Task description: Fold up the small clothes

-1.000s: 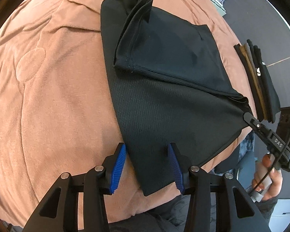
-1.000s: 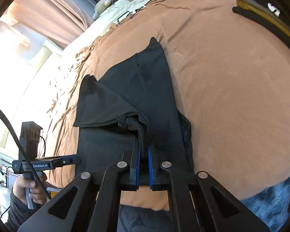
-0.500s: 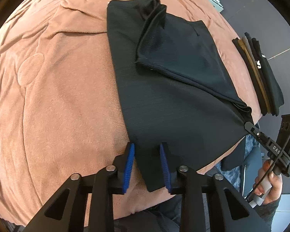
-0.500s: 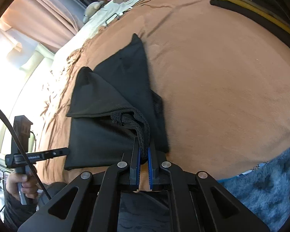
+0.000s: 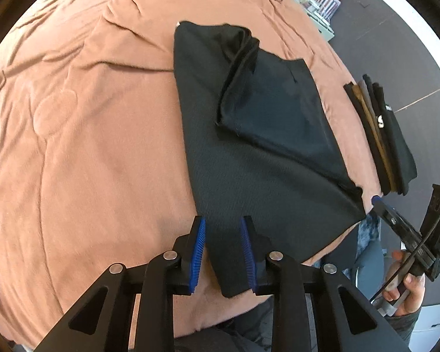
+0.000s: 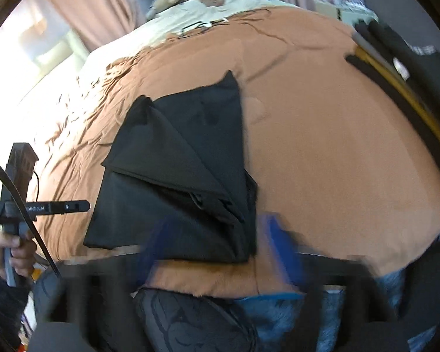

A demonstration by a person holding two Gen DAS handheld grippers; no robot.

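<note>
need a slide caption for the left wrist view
Left tongs straddle the near corner of black shorts half-folded on a brown blanket.

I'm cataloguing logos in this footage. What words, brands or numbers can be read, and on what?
"GenRobot.AI", blurred and only partly legible: white print on the side of the black handheld left gripper, seen from the right wrist camera.
White marking on the top dark garment in the stack of folded clothes: too small to read.
White print on the same stack in the right wrist view: too blurred to read.
Black folded garment: no text.
</note>
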